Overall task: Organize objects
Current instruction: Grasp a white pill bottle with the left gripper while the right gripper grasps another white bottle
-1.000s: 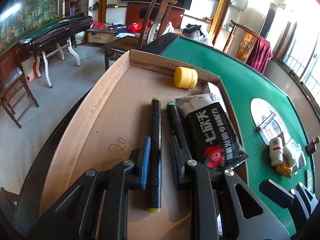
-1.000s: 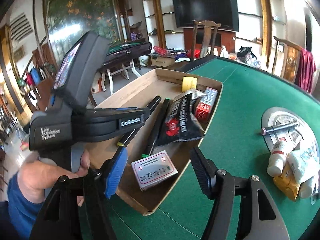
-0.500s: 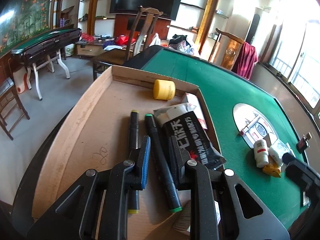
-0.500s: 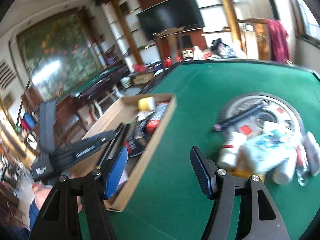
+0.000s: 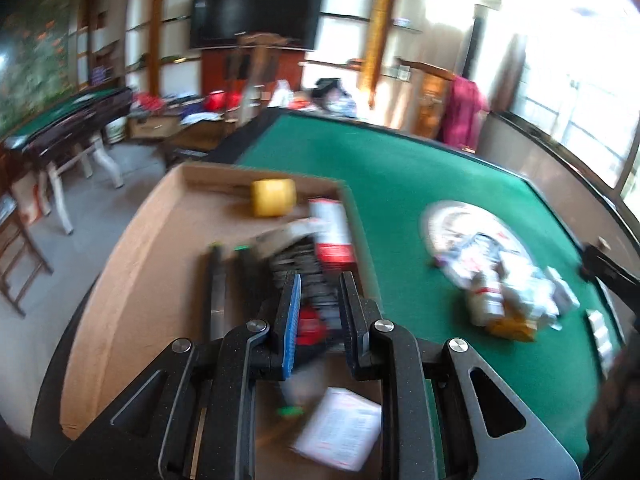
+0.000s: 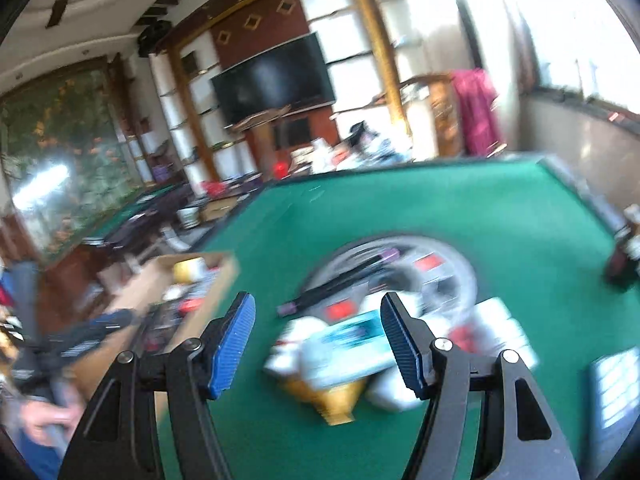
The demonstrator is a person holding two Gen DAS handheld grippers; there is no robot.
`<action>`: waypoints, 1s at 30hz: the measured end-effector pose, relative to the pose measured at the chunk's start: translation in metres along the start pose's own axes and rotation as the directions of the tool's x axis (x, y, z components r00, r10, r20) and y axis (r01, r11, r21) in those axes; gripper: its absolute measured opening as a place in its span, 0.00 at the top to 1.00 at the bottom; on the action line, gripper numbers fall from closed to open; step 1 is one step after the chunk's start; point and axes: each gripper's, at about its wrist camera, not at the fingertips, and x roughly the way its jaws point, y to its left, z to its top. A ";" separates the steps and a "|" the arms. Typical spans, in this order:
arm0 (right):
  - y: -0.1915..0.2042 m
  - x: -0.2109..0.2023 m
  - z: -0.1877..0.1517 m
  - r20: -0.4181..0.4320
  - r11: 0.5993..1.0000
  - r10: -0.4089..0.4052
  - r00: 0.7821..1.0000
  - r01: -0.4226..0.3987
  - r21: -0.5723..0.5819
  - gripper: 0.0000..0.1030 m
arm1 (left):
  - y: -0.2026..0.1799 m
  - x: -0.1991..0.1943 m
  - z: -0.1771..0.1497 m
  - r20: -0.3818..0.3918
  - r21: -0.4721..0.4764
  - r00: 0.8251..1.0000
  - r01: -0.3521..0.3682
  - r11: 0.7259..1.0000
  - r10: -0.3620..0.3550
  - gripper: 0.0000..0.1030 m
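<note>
Blurring smears nearly every label in both views: no brand or writing can be read now, not on the black snack packet [image 5: 308,280], the red-and-white box [image 5: 334,232] or the white card [image 5: 340,428] with faint red print, though a second ago the packet's white characters and red crab stood sharp.

The left claw [image 5: 318,316] hangs over the cardboard tray [image 5: 132,256] with its jaws narrow and nothing between them; a second ago it sat low over the two black markers [image 5: 218,280], and it has since lifted and swung towards the tray's right side. The markers, the packet, the box, the card and a yellow cylinder [image 5: 273,197] all lie in the tray, as before.

The right claw [image 6: 316,340] stands about half open and empty. A second ago it looked over the tray; it has swung right and now faces the pile on the green table [image 6: 400,208]: white bottles [image 6: 296,344], a teal-and-white pack [image 6: 352,340], a yellow pouch [image 6: 336,400] and a dark pen [image 6: 332,288] across the round centre plate [image 6: 460,264].
</note>
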 end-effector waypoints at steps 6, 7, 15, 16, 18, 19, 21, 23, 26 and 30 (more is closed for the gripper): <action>-0.058 0.002 0.003 -0.045 0.995 -0.090 0.995 0.091 0.043 0.36 | -0.063 0.026 0.018 -0.170 0.017 0.953 0.256 0.967 -0.250 0.62; -0.066 0.002 0.004 -0.054 0.993 -0.091 0.994 0.095 0.072 0.36 | -0.072 0.034 0.020 -0.191 0.017 0.945 0.272 0.962 -0.264 0.62; -0.117 0.000 0.007 -0.134 0.967 -0.092 0.987 0.120 0.224 0.49 | -0.117 0.087 0.027 -0.341 0.019 0.899 0.300 0.954 -0.276 0.62; -0.120 0.000 0.006 -0.142 0.965 -0.090 0.986 0.122 0.233 0.54 | -0.118 0.089 0.026 -0.347 0.024 0.897 0.298 0.954 -0.272 0.62; -0.125 0.004 0.003 -0.163 0.960 -0.084 0.983 0.124 0.252 0.58 | -0.122 0.096 0.025 -0.358 0.031 0.898 0.285 0.958 -0.255 0.62; -0.126 0.005 0.003 -0.167 0.959 -0.084 0.982 0.125 0.255 0.61 | -0.123 0.099 0.025 -0.365 0.033 0.897 0.280 0.959 -0.249 0.62; -0.126 0.005 0.003 -0.165 0.959 -0.076 0.983 0.118 0.259 0.61 | -0.125 0.104 0.025 -0.374 0.035 0.895 0.275 0.961 -0.242 0.62; -0.126 0.003 0.003 -0.154 0.958 -0.076 0.985 0.115 0.263 0.61 | -0.128 0.109 0.024 -0.385 0.050 0.894 0.269 0.962 -0.230 0.62; -0.127 0.003 0.004 -0.152 0.957 -0.075 0.985 0.114 0.267 0.61 | -0.132 0.118 0.022 -0.393 0.063 0.896 0.250 0.966 -0.207 0.62; -0.126 0.006 0.003 -0.165 0.957 -0.077 0.983 0.119 0.264 0.61 | -0.139 0.133 0.019 -0.411 0.083 0.894 0.230 0.970 -0.177 0.62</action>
